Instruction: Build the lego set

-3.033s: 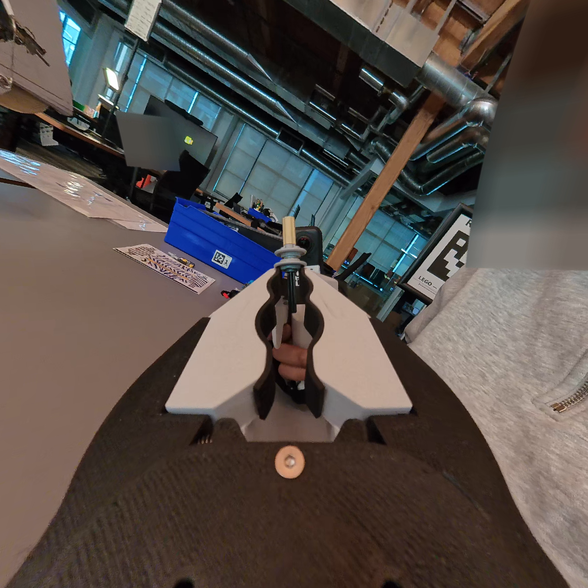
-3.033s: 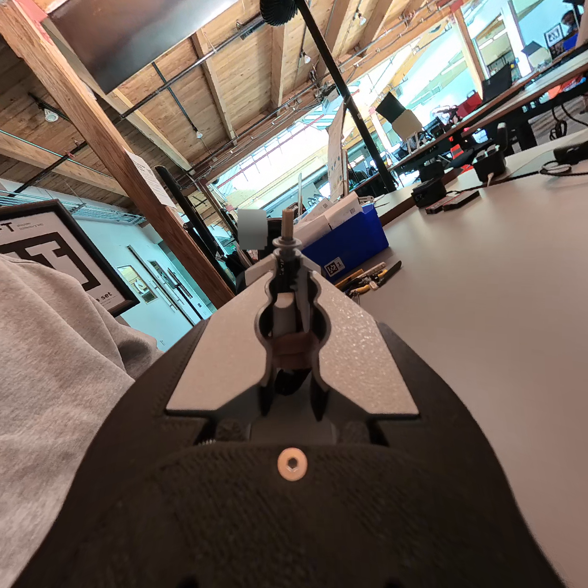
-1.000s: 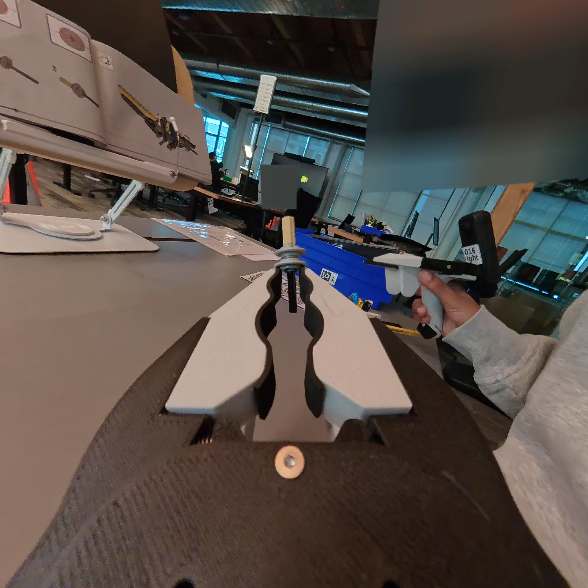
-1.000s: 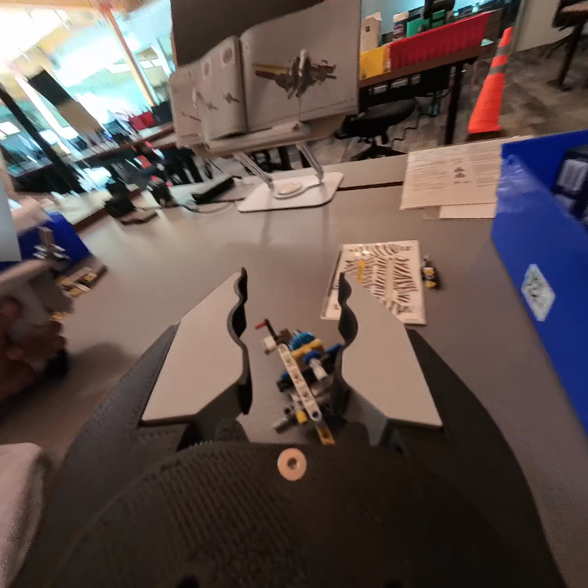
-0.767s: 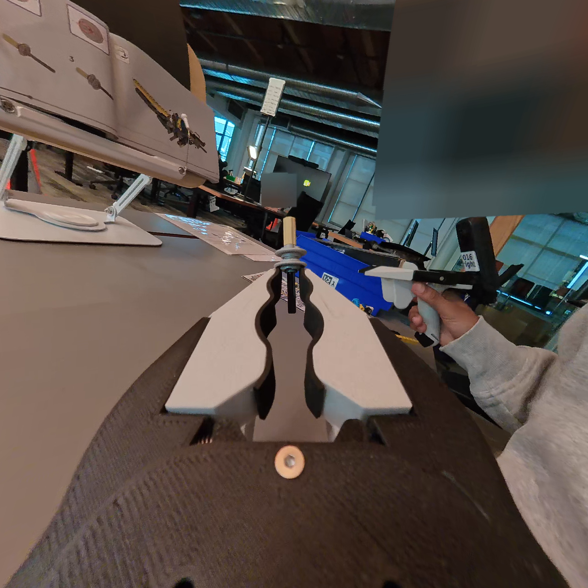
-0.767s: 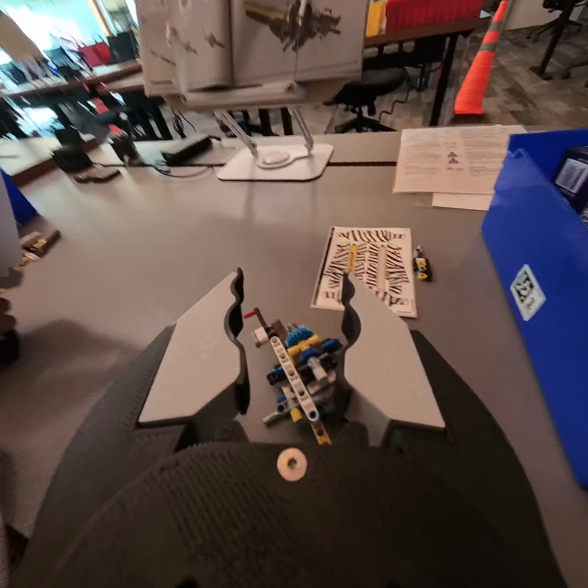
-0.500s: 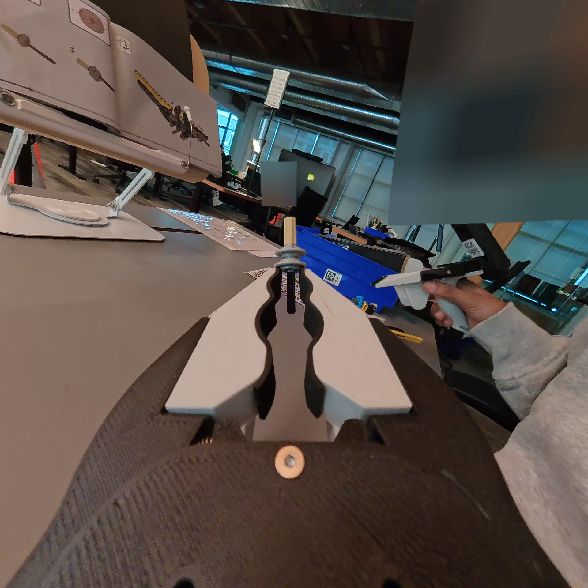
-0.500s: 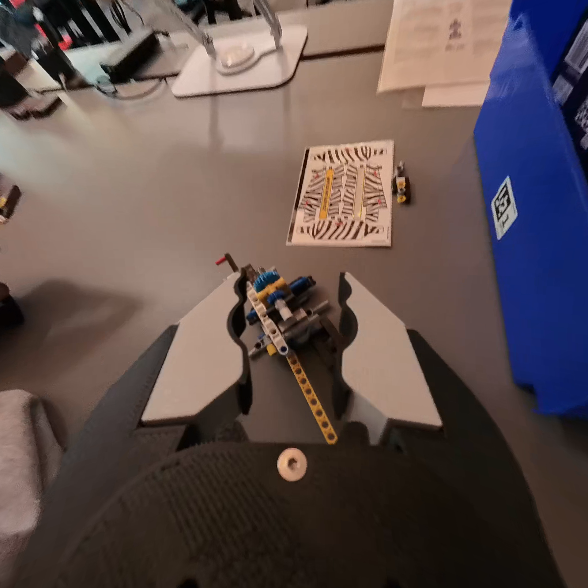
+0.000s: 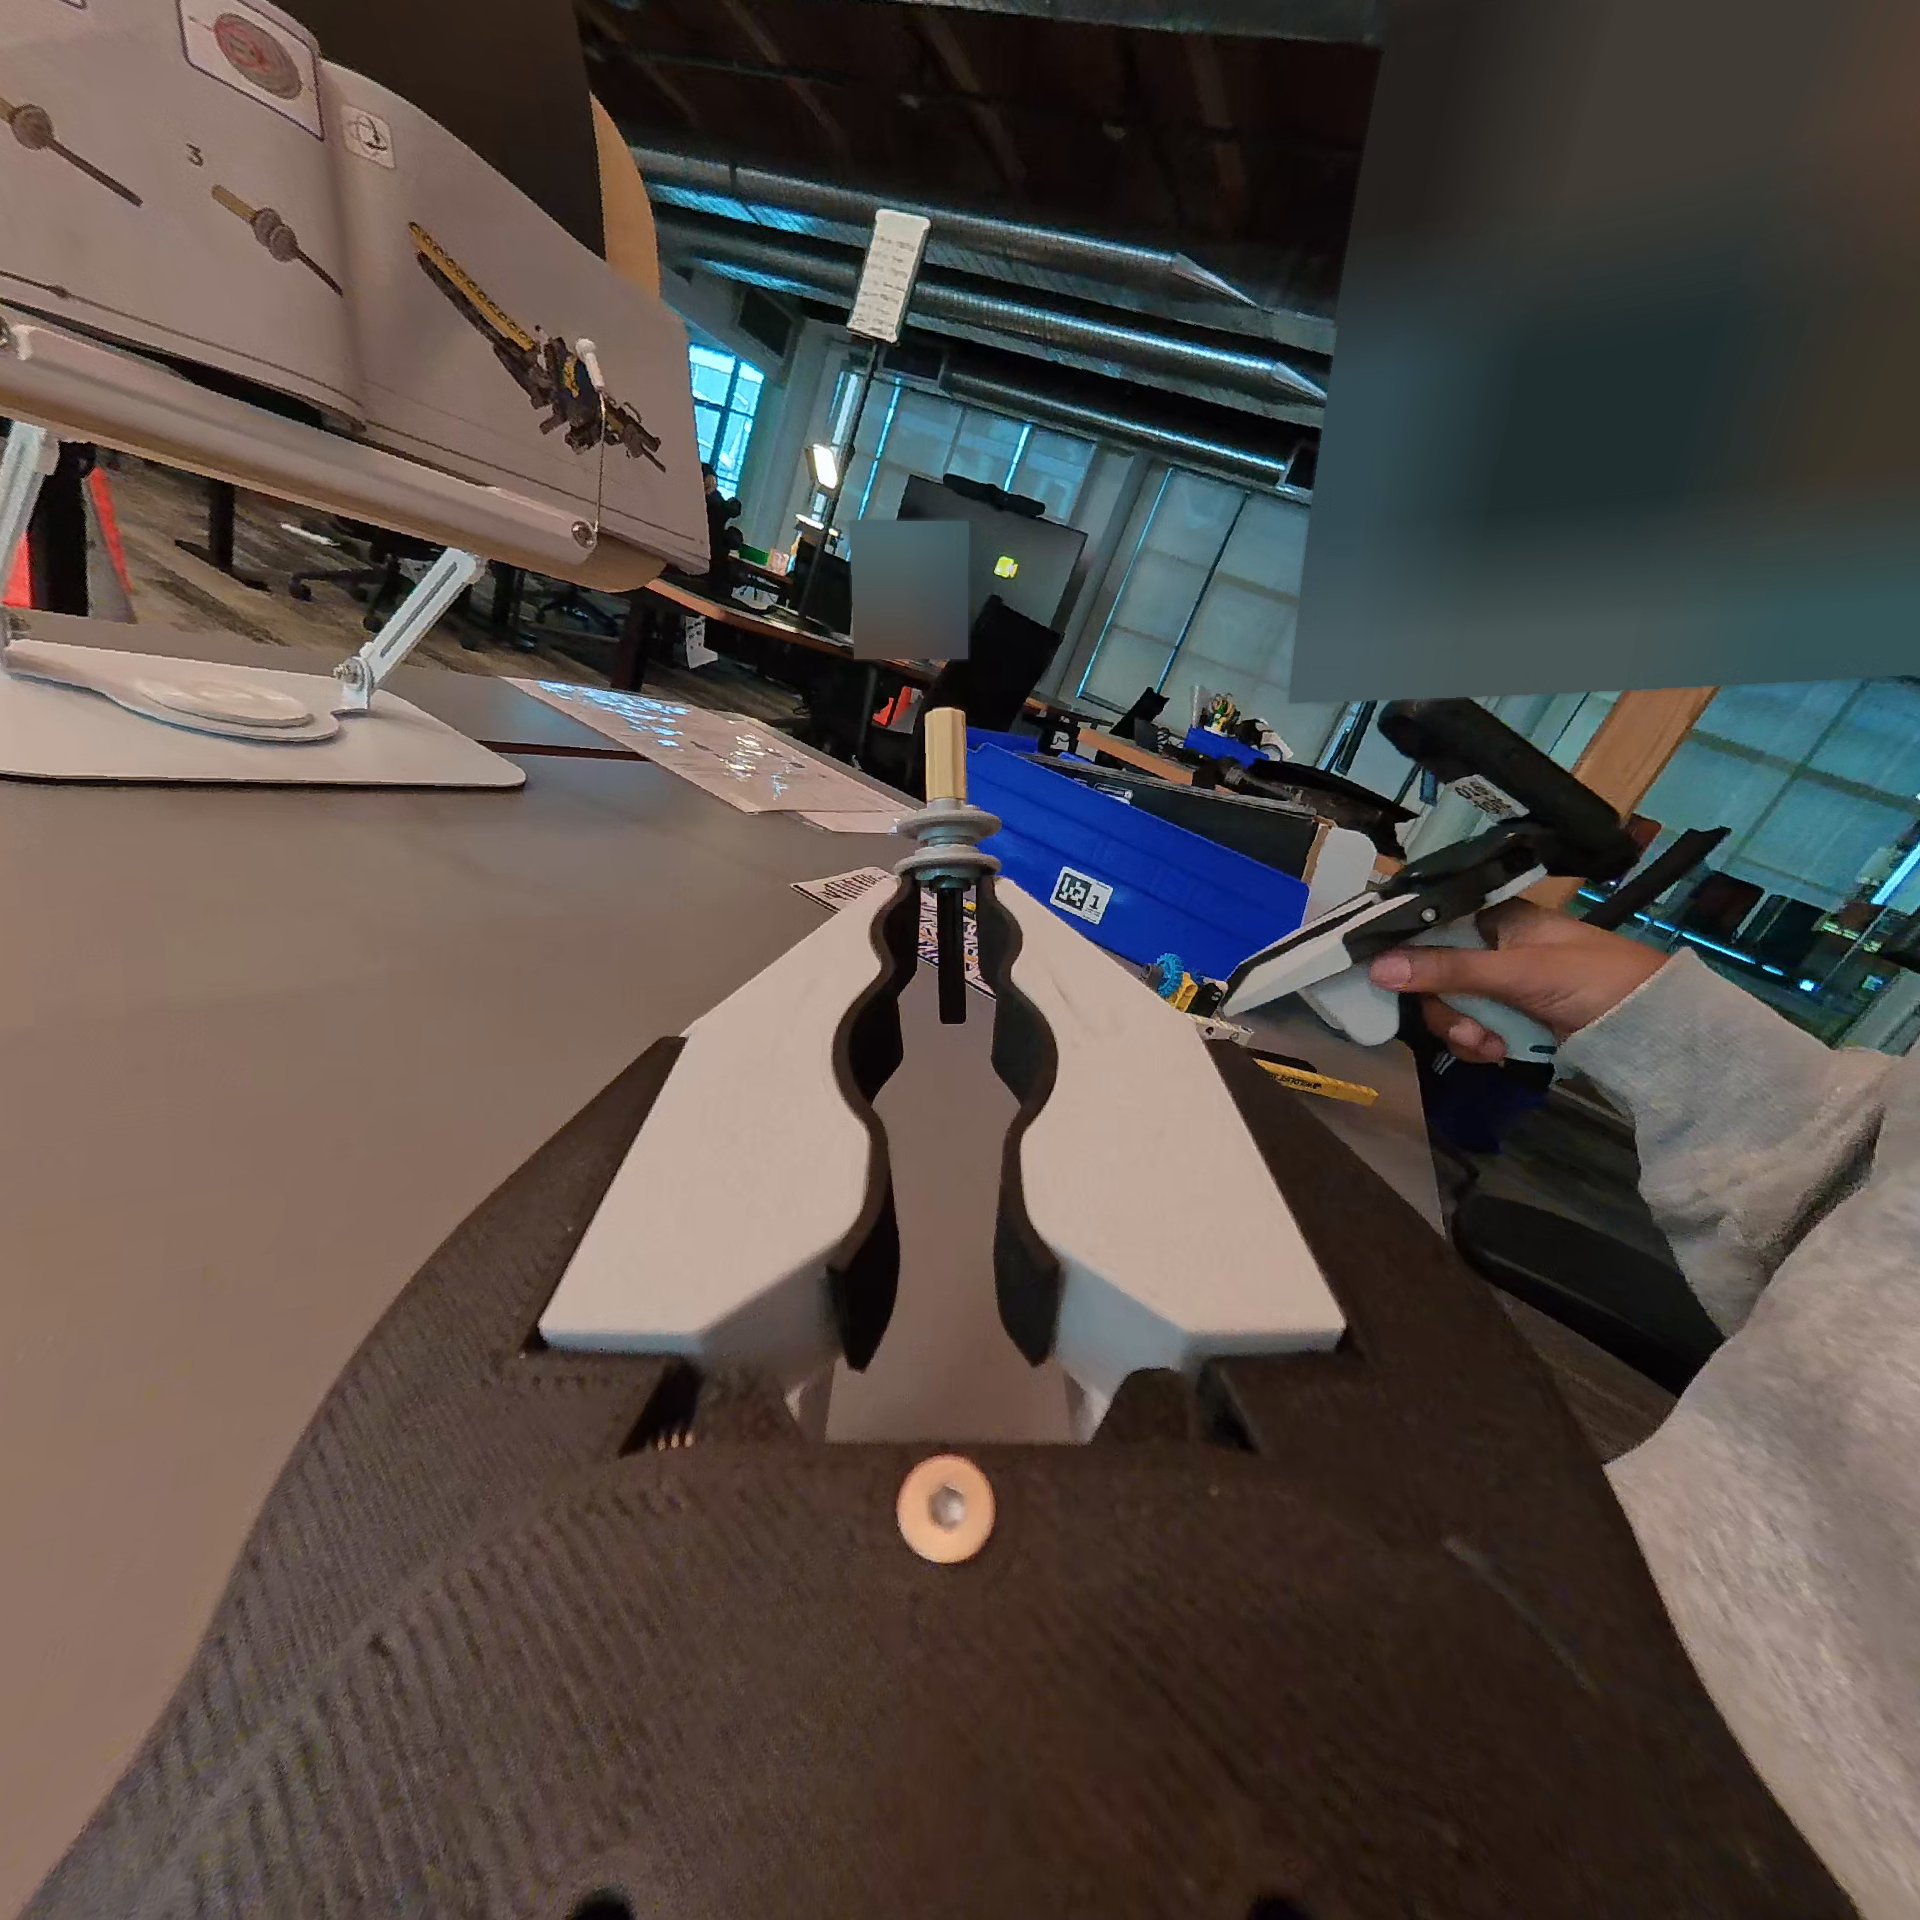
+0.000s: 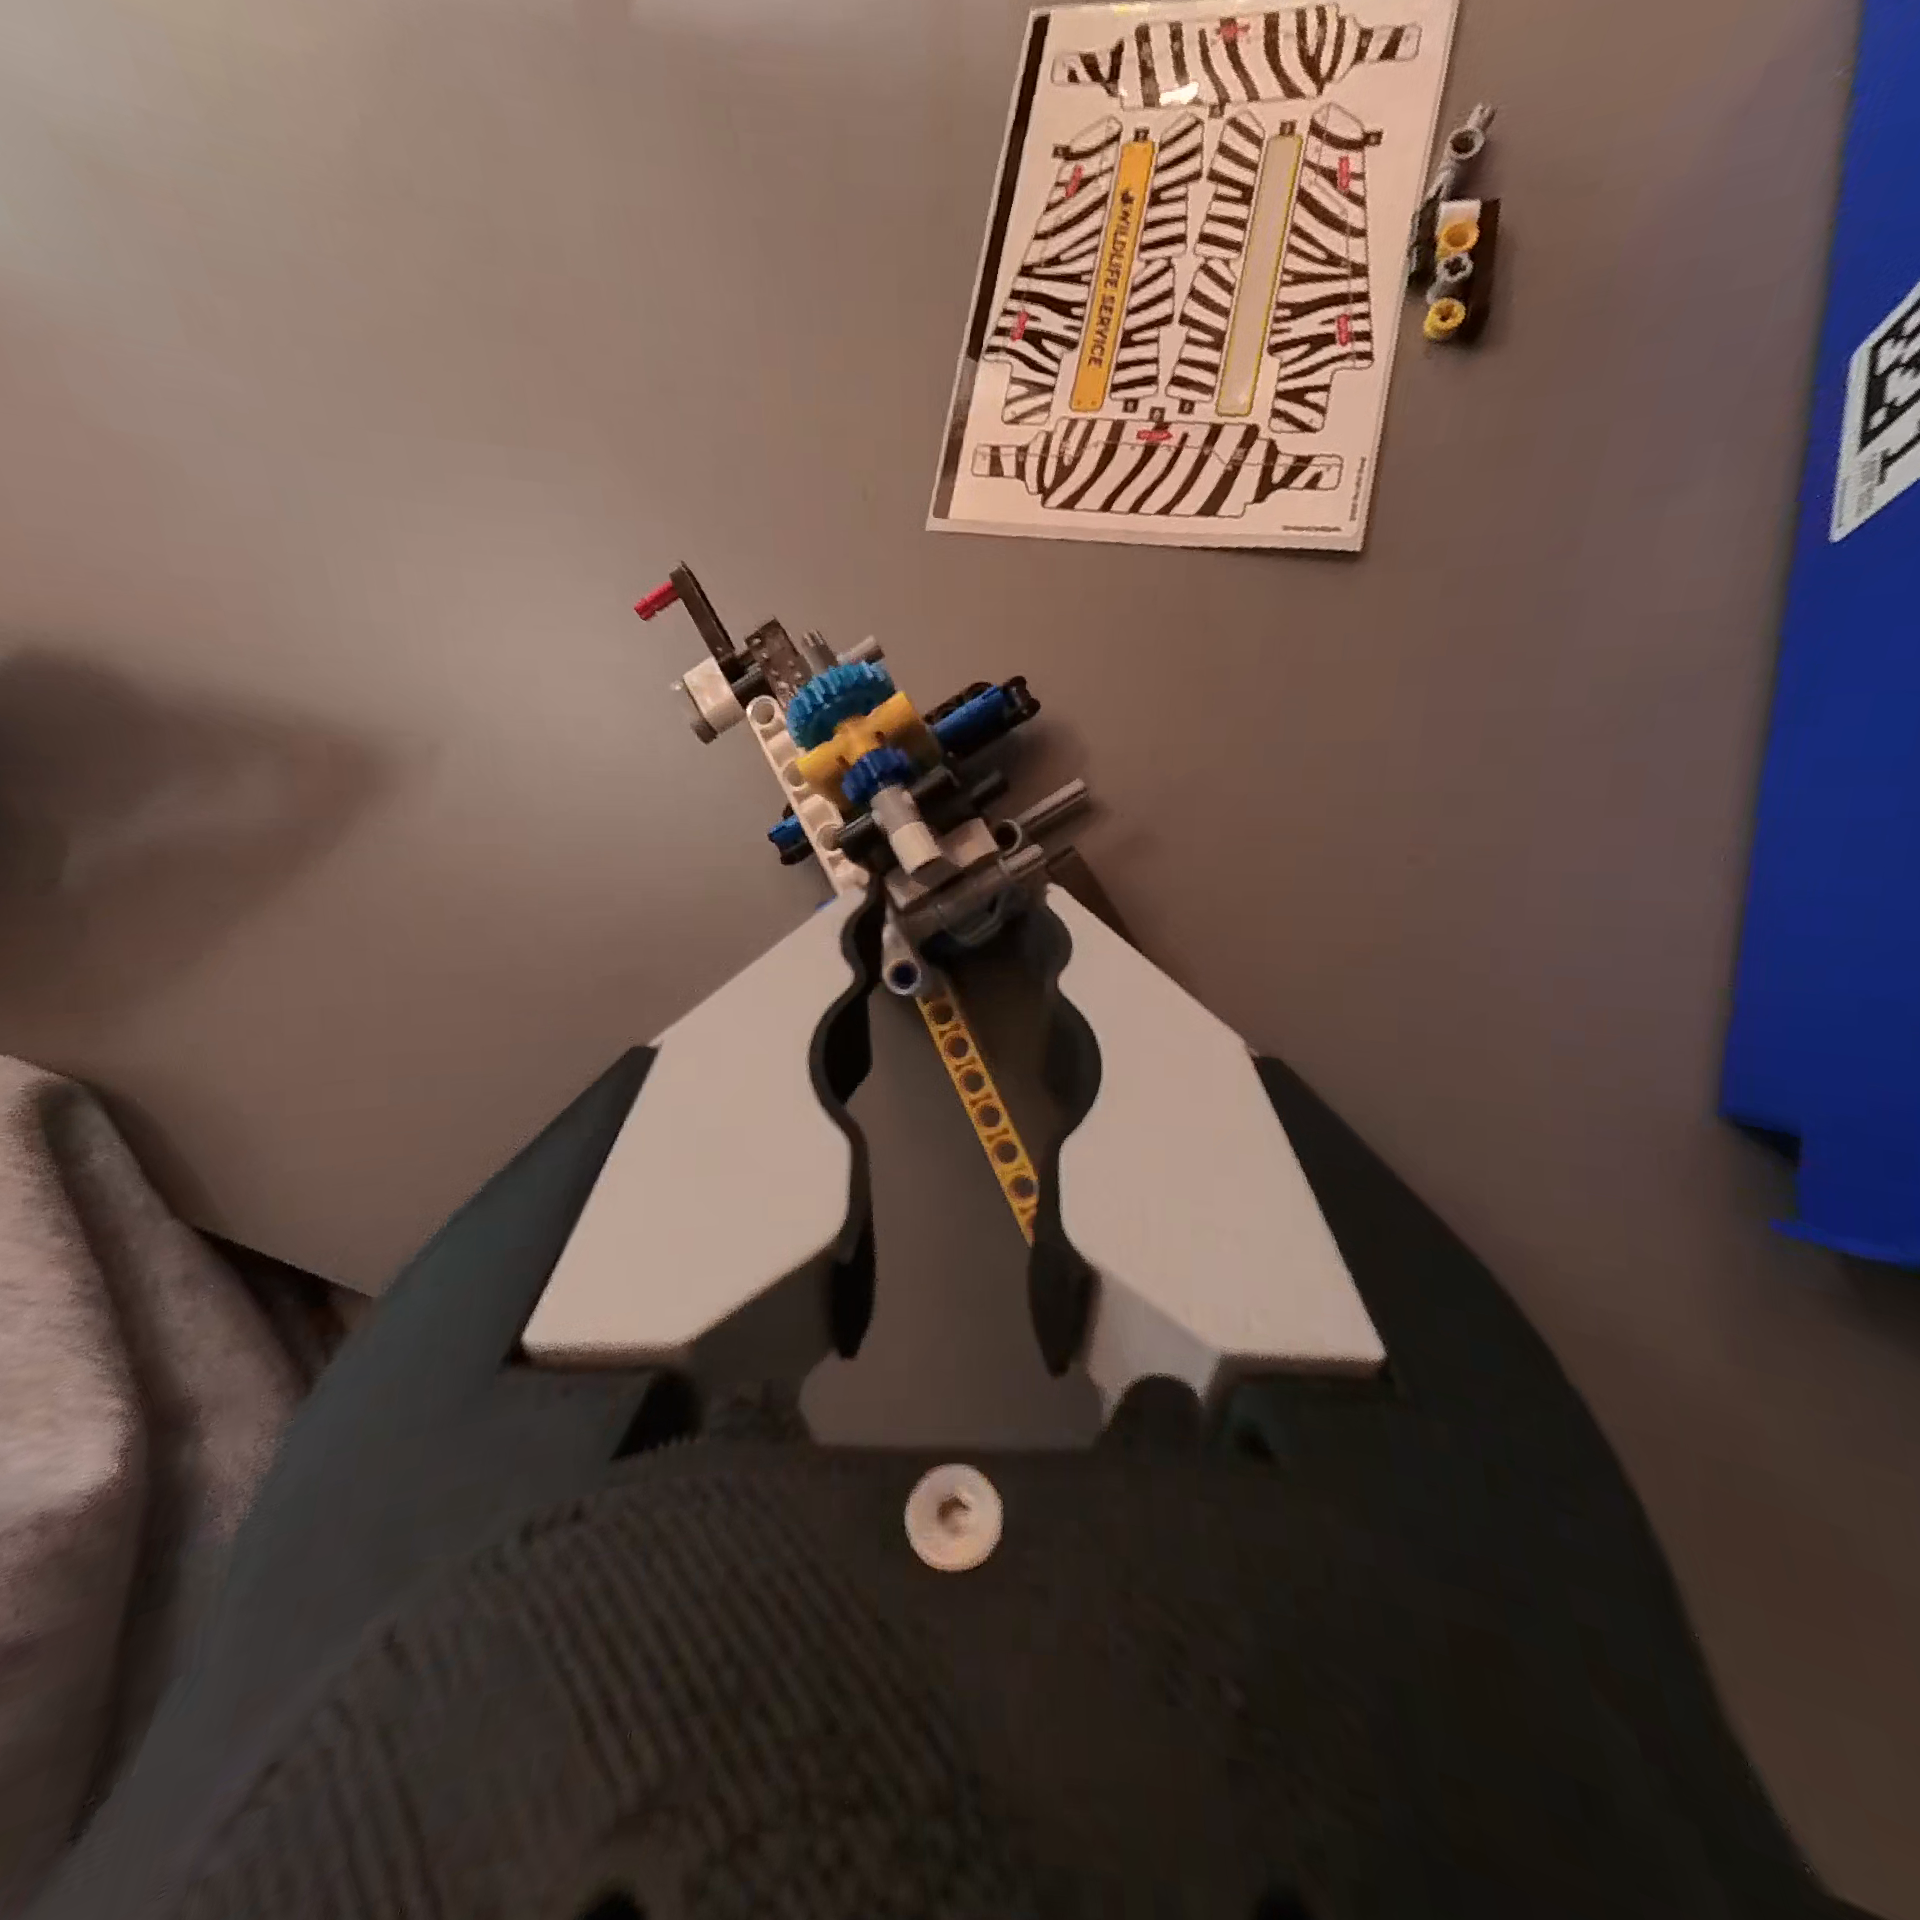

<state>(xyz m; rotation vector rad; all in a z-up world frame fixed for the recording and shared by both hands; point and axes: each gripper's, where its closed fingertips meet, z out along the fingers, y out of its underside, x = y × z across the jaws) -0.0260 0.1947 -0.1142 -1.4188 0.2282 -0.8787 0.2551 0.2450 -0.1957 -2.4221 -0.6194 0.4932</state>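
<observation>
So my left fingers [image 9: 943, 914] pinch the black axle piece [image 9: 948, 873] at centre frame; my right fingers [image 10: 951, 925] clamp the half-built assembly [image 10: 862, 769], joining not yet done.

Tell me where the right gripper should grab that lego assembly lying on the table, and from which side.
Grip the lego assembly at its dark grey block, where the yellow beam joins the gear cluster. Come from above at the beam end, jaws straddling the block across its width. The beam is thin and flat on the table, and the blue gears are uneven. The right gripper is already closing there.
</observation>
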